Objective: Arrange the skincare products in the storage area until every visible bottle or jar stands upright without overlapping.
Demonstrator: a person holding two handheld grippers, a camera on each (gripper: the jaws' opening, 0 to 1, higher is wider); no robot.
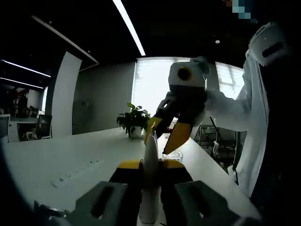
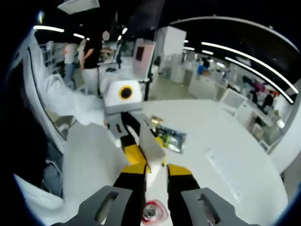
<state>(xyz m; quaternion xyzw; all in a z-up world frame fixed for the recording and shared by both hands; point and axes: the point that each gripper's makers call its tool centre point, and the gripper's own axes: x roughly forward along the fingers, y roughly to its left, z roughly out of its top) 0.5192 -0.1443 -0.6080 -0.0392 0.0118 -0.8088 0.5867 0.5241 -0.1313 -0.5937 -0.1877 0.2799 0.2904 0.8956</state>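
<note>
A white tube (image 1: pixel 150 188) stands up between my left gripper (image 1: pixel 151 165) jaws, which are shut on its lower part. Its flat, narrow end reaches up toward my right gripper (image 1: pixel 156 146), which comes in from the right, open, with its yellow fingers (image 1: pixel 178 137) spread around that end. From the right gripper view, the white tube (image 2: pixel 153 143) points at me, held by the left gripper (image 2: pixel 141 141). My right gripper (image 2: pixel 156 170) is open just short of the tube's near end. A small red-and-white round thing (image 2: pixel 153 212) lies below my jaws; I cannot tell what it is.
The white table (image 1: pixel 56 155) stretches left and back, with a potted plant (image 1: pixel 134 120) at its far edge. A clear container (image 2: pixel 171 137) with green contents sits on the table (image 2: pixel 225 141) behind the tube. A person's white sleeve (image 1: pixel 235 106) holds the right gripper. People stand far off (image 2: pixel 70 56).
</note>
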